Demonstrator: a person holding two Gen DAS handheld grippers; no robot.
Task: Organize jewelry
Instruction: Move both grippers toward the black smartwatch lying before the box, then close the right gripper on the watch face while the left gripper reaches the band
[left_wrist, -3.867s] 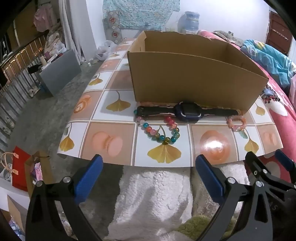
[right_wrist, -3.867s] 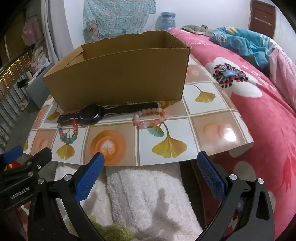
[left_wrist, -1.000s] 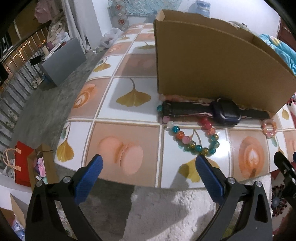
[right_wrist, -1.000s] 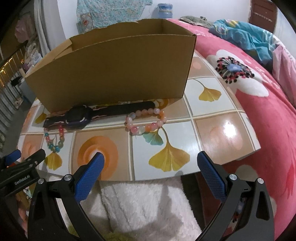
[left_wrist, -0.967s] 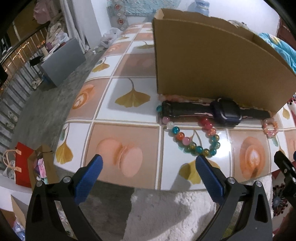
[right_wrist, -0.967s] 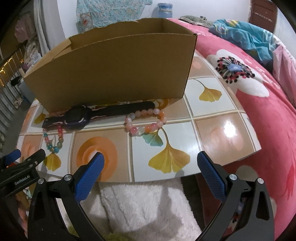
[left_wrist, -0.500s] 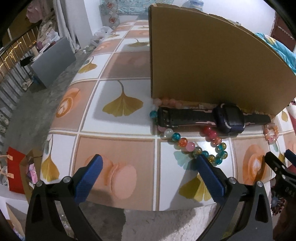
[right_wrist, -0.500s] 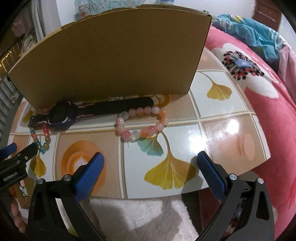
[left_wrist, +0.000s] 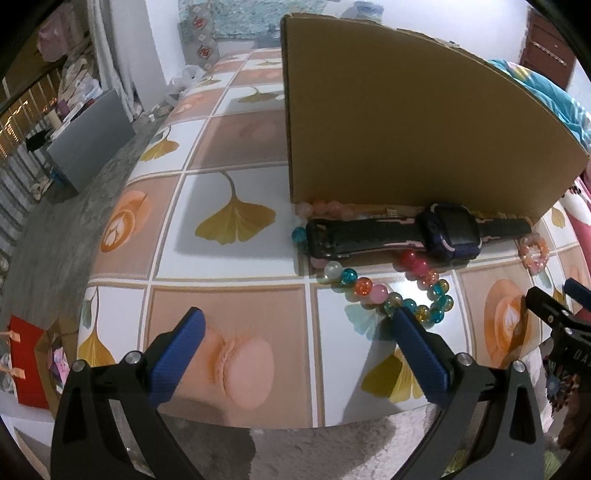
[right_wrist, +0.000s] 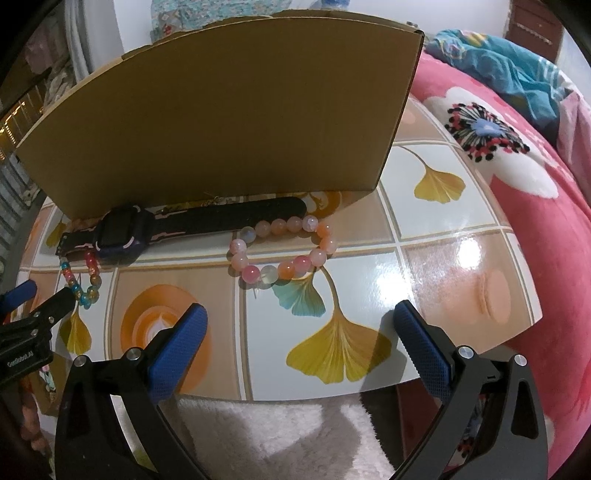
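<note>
Both grippers, left (left_wrist: 295, 347) and right (right_wrist: 299, 336), have moved in over the table (right_wrist: 443, 210) w/ jaws wide apart, holding nothing. Box (right_wrist: 229, 110) stands at back; along its front lies the watch (right_wrist: 177, 225), w/ the pink bracelet (right_wrist: 282, 251) just in front of the strap and the multicolor bracelet (left_wrist: 391, 291) by the left gripper's right fingertip.

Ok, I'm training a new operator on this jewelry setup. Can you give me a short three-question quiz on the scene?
1. True or false: the watch lies inside the cardboard box.
2. Which bracelet lies ahead of the right gripper: A) pink-orange bracelet, B) multicoloured bracelet?
3. Fill in: both grippers' jaws are ____.

Key: 1 false, it lies in front on the table; 2 A; 3 open.
</note>
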